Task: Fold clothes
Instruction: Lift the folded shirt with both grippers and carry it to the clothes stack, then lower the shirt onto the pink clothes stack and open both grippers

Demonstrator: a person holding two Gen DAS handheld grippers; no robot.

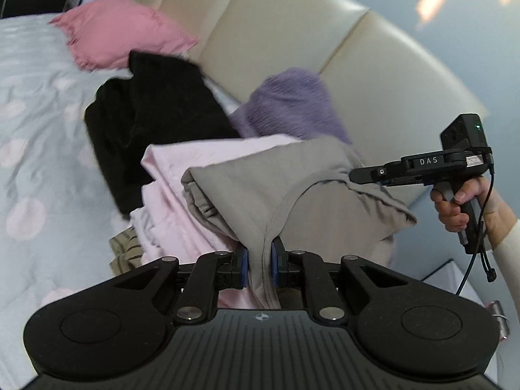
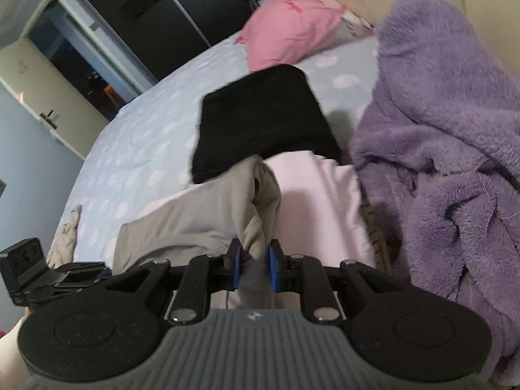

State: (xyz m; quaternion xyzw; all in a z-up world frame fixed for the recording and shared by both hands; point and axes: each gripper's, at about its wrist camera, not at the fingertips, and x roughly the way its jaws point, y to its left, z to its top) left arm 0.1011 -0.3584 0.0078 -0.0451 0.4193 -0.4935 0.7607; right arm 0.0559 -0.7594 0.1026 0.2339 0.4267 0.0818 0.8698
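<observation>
A grey garment [image 1: 260, 188] hangs folded between both grippers, above a pale pink garment [image 1: 182, 175] on the bed. My left gripper [image 1: 259, 261] is shut on its near edge, the blue pads pinching the fabric. In the same view my right gripper [image 1: 356, 174] comes in from the right, held by a hand [image 1: 455, 208], with the far part of the grey cloth bunched at its tip. The right wrist view shows my right gripper [image 2: 254, 266] shut on the grey garment [image 2: 201, 214], which trails left toward the left gripper's body [image 2: 48, 276].
A folded black garment [image 1: 152, 120] lies behind the pink one [image 2: 312, 188]. A fluffy purple robe [image 2: 448, 149] is heaped at the right against the cream headboard [image 1: 292, 32]. A pink pillow [image 1: 120, 32] sits on the dotted blue bedspread [image 1: 39, 136]. A striped olive cloth [image 1: 125, 253] pokes out.
</observation>
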